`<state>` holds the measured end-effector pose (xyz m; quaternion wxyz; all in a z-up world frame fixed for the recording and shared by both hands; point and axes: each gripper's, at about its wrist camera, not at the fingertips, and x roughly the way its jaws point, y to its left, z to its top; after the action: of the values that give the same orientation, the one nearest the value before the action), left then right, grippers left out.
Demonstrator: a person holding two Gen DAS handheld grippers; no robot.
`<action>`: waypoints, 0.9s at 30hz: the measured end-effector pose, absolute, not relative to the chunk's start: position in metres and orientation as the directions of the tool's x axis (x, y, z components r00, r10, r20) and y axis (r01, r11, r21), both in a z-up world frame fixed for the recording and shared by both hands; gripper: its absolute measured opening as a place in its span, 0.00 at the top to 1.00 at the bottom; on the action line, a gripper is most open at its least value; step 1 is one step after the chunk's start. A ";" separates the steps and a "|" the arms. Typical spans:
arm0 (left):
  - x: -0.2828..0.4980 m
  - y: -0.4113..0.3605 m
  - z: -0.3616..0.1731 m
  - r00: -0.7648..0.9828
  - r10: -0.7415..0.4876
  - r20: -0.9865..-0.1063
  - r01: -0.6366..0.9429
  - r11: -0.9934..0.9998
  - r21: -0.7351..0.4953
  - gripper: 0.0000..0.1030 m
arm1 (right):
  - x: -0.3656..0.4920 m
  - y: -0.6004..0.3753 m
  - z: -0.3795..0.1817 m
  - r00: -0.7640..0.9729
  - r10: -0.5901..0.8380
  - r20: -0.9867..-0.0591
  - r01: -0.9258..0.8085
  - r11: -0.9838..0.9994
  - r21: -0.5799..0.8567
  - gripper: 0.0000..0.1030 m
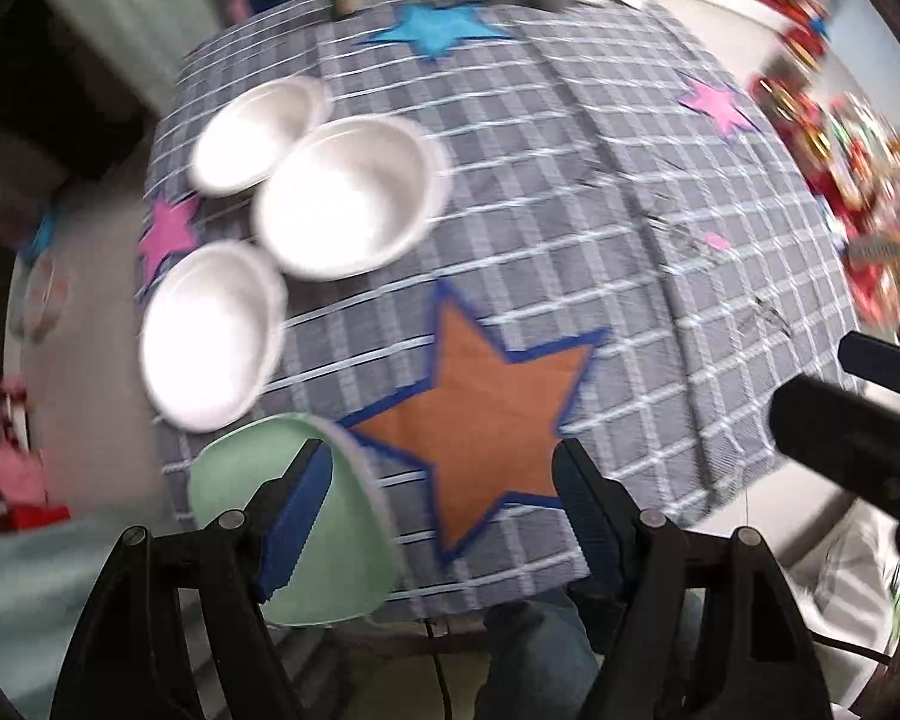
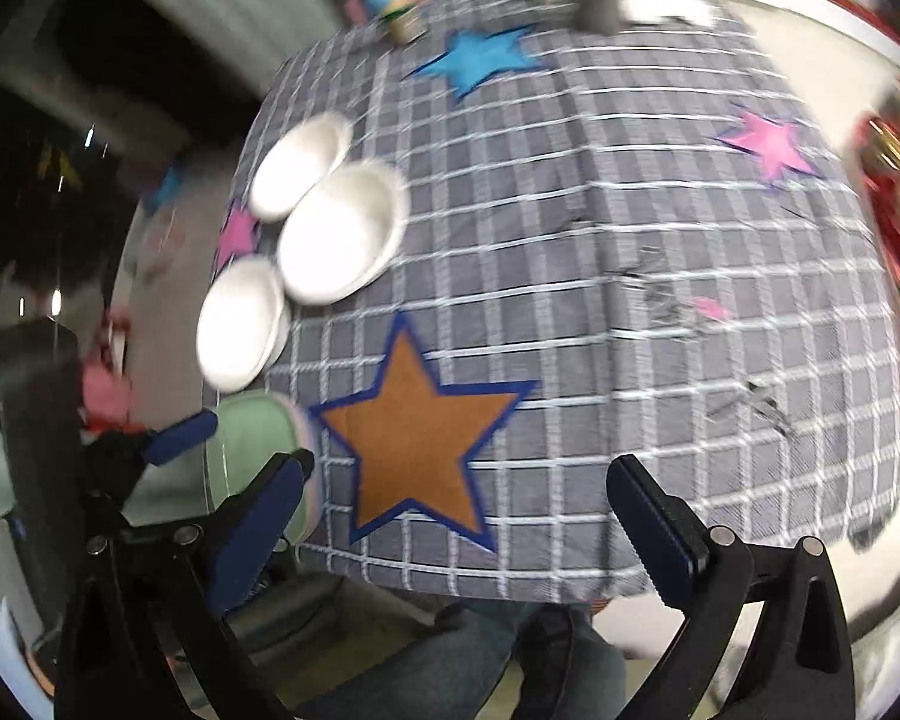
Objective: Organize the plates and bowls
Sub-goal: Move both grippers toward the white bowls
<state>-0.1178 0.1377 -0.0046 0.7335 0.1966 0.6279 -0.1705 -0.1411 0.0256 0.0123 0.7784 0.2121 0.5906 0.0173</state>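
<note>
While both tongs hover released over the near edge, the checked table (image 1: 570, 192) carries three white bowls (image 1: 348, 198) clustered at 10 o'clock, touching or overlapping. Green plate (image 1: 342, 546): at 7 o'clock, beside the orange star (image 1: 480, 414). Left tongs (image 1: 444, 510): jaws spread wide, left finger in front of the plate. Right tongs (image 2: 462, 510): jaws likewise apart, holding nothing.

The checked tablecloth (image 1: 570, 192) is woven cloth, matt and creased, with flat orange star (image 1: 486, 408) and blue star (image 1: 435, 27) patches. Three white bowls (image 1: 348, 198) look smooth and faintly glossy, perhaps plastic through the blur. The green plate (image 1: 336, 540) is smooth, matt plastic.
</note>
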 end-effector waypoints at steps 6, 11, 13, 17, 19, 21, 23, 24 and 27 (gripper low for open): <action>-0.152 0.065 0.013 0.176 -0.043 -0.984 0.614 0.785 0.075 0.23 | -0.188 -0.038 0.029 0.362 0.240 -0.901 0.364 0.853 0.374 0.01; -0.168 0.031 0.033 0.202 -0.088 -0.975 0.635 0.770 0.062 0.23 | -0.219 -0.075 0.053 0.415 0.197 -0.888 0.397 0.839 0.371 0.01; -0.170 0.027 0.040 0.212 -0.095 -0.973 0.623 0.780 0.059 0.23 | -0.228 -0.087 0.061 0.431 0.183 -0.883 0.406 0.835 0.371 0.01; -0.160 0.026 0.055 0.238 -0.105 -0.966 0.584 0.810 0.056 0.23 | -0.237 -0.105 0.070 0.453 0.173 -0.875 0.419 0.825 0.380 0.01; -0.154 0.030 0.061 0.255 -0.106 -0.961 0.566 0.822 0.060 0.23 | -0.236 -0.111 0.069 0.452 0.172 -0.875 0.426 0.821 0.381 0.01; -0.145 0.037 0.065 0.267 -0.106 -0.958 0.550 0.833 0.061 0.23 | -0.230 -0.114 0.066 0.446 0.178 -0.877 0.431 0.817 0.384 0.01; -0.131 0.045 0.065 0.274 -0.102 -0.956 0.530 0.846 0.061 0.23 | -0.223 -0.113 0.062 0.438 0.186 -0.880 0.431 0.815 0.387 0.01; -0.125 0.048 0.064 0.276 -0.099 -0.956 0.521 0.851 0.063 0.23 | -0.218 -0.111 0.059 0.431 0.187 -0.883 0.432 0.816 0.384 0.01; -0.101 0.066 0.057 0.273 -0.097 -0.957 0.489 0.871 0.052 0.23 | -0.197 -0.101 0.050 0.402 0.190 -0.896 0.416 0.833 0.364 0.01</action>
<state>-0.1012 0.0664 0.0573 0.7793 0.1712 0.5727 -0.1879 -0.1973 -0.1011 0.0504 0.7892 0.2797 0.5421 -0.0716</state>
